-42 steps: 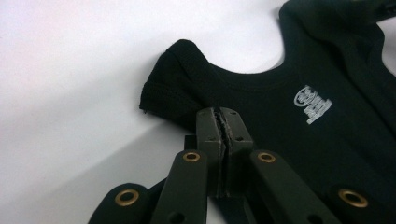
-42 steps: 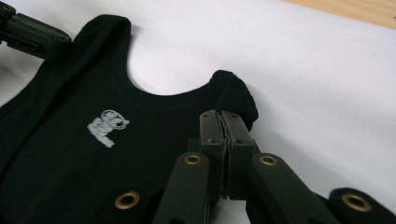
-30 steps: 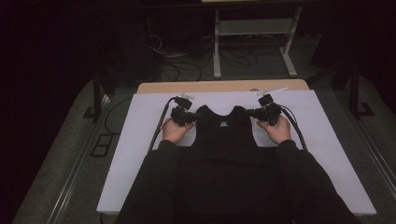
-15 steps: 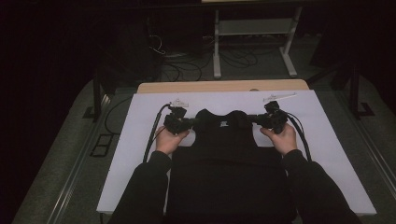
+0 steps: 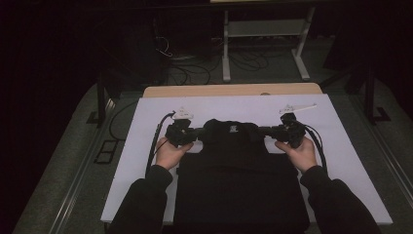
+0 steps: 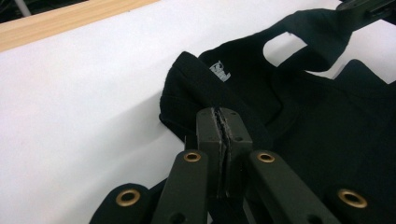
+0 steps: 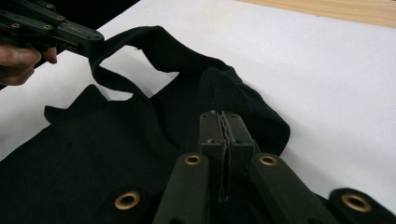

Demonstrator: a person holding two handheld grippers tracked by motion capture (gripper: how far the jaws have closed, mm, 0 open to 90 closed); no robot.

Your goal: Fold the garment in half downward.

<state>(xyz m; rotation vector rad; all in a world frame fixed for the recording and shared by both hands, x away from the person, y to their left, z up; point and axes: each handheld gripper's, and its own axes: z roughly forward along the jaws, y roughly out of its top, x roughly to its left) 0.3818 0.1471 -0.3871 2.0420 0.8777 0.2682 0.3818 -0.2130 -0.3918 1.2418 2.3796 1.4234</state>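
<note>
High view is showing both hands drawing wider apart than a second ago, stretching the black shirt (image 5: 234, 165) flat on the white table (image 5: 146, 161), while the gripper views are revealing the left tongs (image 6: 223, 122) and right tongs (image 7: 225, 125) pinching its shoulder fabric shut.
</note>
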